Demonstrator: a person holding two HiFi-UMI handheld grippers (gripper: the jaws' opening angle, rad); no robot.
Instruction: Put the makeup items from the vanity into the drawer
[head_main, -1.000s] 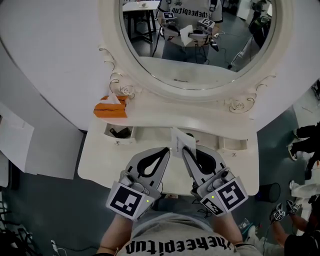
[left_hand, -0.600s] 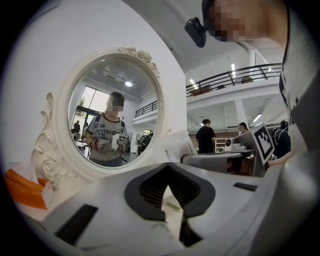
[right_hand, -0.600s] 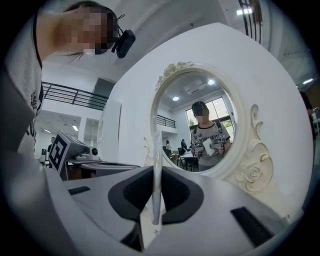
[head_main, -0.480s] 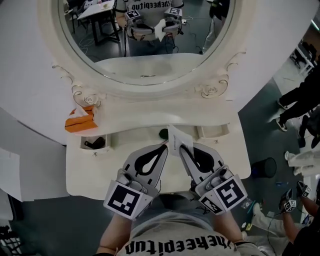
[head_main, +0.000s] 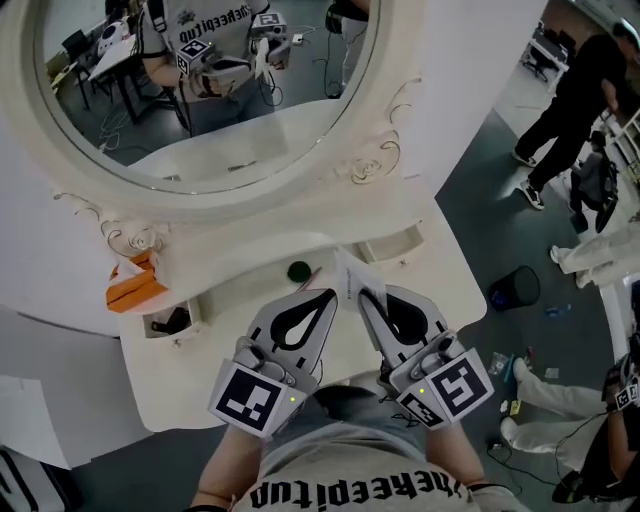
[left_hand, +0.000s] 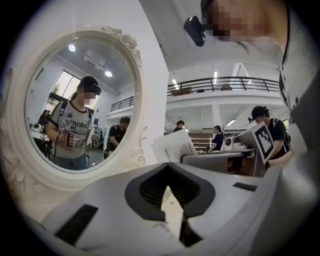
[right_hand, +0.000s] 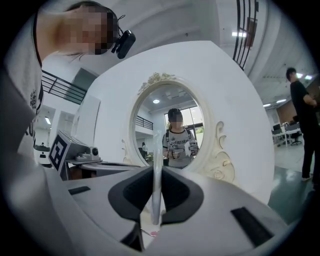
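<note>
A flat white packet (head_main: 353, 280) with dark print along one edge is pinched upright in the right tool (head_main: 364, 296), over the front of the white desk (head_main: 185, 372); looking along the jaws, it shows edge-on. A small round dark green item (head_main: 298, 271) lies on the desk just behind it, with a thin reddish stick (head_main: 309, 279) beside it. One small drawer (head_main: 393, 249) stands open at the right rear. Another at the left holds something dark.
</note>
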